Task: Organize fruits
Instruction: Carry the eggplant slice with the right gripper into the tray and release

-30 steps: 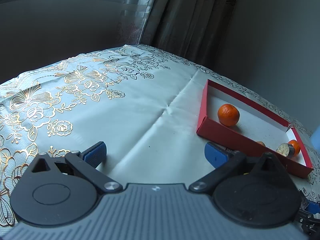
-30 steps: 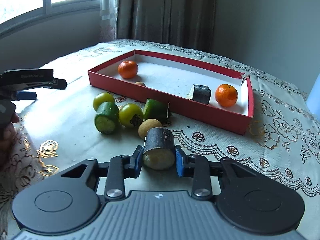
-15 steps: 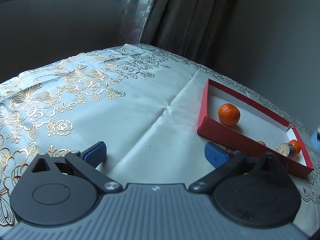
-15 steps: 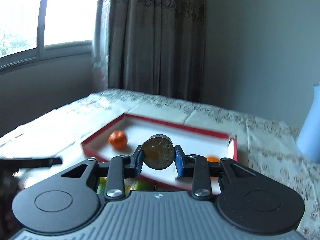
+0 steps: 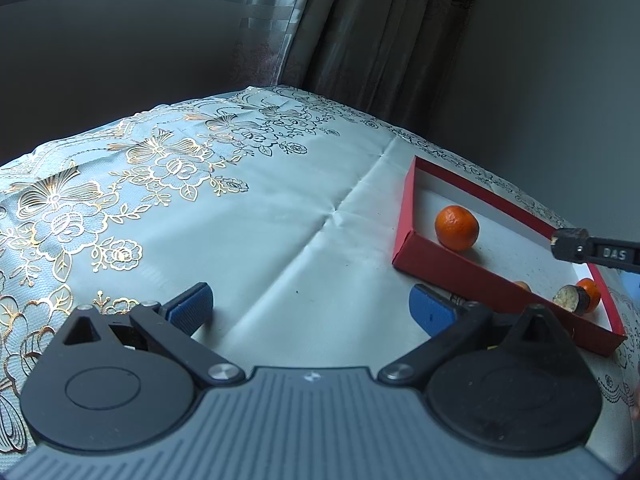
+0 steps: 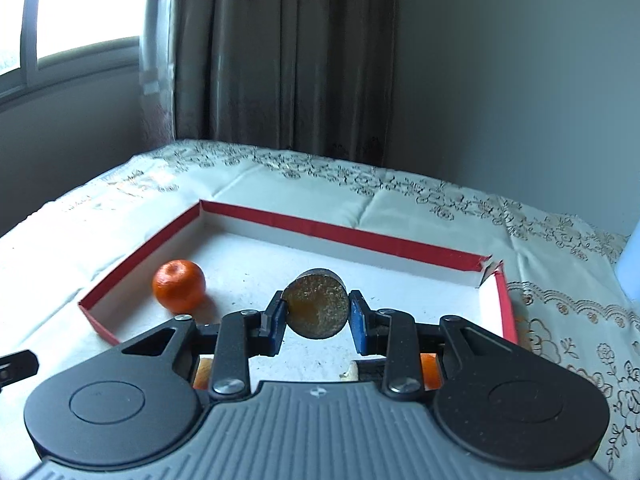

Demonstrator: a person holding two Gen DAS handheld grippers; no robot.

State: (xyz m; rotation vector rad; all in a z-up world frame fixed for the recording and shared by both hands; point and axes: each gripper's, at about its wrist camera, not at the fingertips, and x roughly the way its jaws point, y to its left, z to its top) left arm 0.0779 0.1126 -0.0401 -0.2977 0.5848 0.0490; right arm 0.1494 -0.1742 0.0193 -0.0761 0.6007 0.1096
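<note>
My right gripper (image 6: pixel 318 318) is shut on a dark cylindrical fruit piece (image 6: pixel 317 307) and holds it above the white floor of the red tray (image 6: pixel 340 230). An orange (image 6: pixel 179 285) lies in the tray's left corner. Other orange fruit is partly hidden under the gripper. In the left wrist view my left gripper (image 5: pixel 310 308) is open and empty over the tablecloth, left of the red tray (image 5: pixel 404 220). That tray holds an orange (image 5: pixel 457 227), a second orange (image 5: pixel 591 289) and a dark cut piece (image 5: pixel 570 298). The right gripper's finger (image 5: pixel 572 245) reaches in over the tray.
The table carries a pale cloth with gold flower embroidery (image 5: pixel 120 208). Dark curtains (image 6: pixel 280 56) and a window (image 6: pixel 80 8) stand behind the table. A pale blue object (image 6: pixel 631 268) stands at the right edge.
My right gripper lifted the dark fruit piece off the cloth and carried it forward over the red tray. The loose green fruits have dropped out of view. The left gripper has stayed put.
</note>
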